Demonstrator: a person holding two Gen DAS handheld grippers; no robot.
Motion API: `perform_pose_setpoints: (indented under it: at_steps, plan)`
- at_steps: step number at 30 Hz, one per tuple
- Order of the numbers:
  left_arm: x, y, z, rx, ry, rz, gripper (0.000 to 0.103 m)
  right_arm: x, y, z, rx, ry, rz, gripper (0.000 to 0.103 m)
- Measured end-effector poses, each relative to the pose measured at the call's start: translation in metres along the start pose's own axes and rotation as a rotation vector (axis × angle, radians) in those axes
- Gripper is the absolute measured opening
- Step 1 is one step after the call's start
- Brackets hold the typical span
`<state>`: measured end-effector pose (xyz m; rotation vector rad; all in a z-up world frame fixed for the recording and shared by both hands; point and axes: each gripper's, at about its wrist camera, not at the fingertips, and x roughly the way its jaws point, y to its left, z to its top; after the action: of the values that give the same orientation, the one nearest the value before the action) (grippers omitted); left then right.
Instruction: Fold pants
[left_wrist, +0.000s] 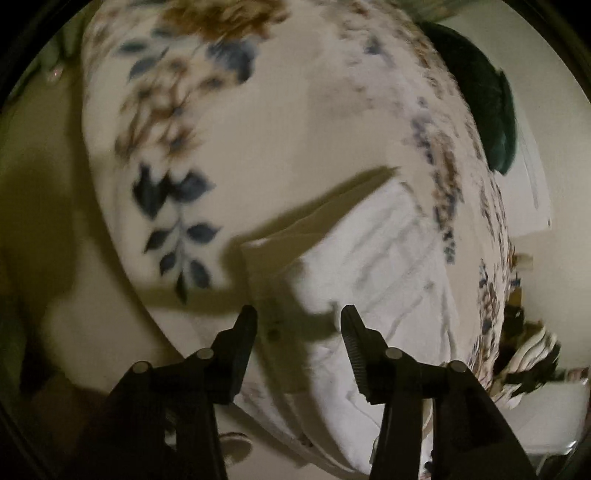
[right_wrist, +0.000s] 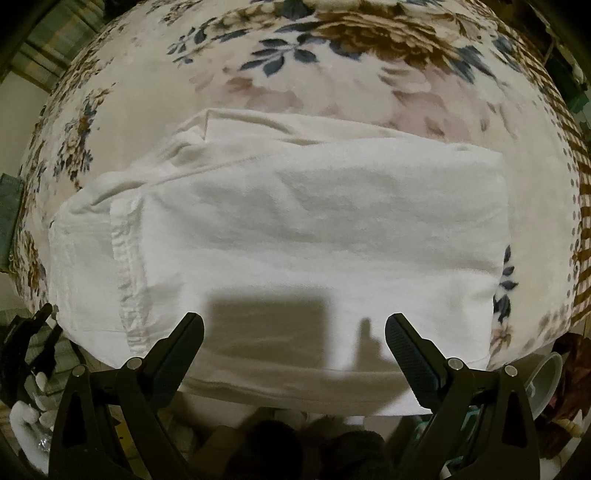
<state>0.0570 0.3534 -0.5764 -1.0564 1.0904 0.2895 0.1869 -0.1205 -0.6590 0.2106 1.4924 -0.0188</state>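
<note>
Through my left wrist's blurred view, the white pants lie on the floral blanket; my left gripper tilts down, partly open, holding nothing. From the right, the pants look soft and limp (best pinched at an edge); my right gripper hangs straight above, wide and empty.

Open floral blanket beyond folded white pants; dark green cushion crowding far edge.
</note>
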Motion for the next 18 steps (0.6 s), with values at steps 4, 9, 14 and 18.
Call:
perform_pose_setpoints:
  at_steps: [4, 9, 14, 18]
  plan:
    - [0.022, 0.002, 0.002, -0.058, 0.016, -0.047, 0.049, 0.007, 0.002, -0.002, 0.007, 0.011, 0.001, 0.1]
    - [0.026, -0.009, 0.004, -0.031, -0.025, -0.071, 0.053, 0.012, 0.007, -0.002, -0.005, 0.014, -0.002, 0.1]
    - [0.008, -0.024, -0.007, 0.062, -0.13, -0.053, 0.022, 0.014, 0.01, -0.001, -0.01, 0.012, -0.019, 0.1]
    - [-0.039, -0.076, -0.032, 0.295, -0.253, -0.05, 0.016, 0.014, 0.01, 0.001, -0.022, 0.013, -0.101, 0.1]
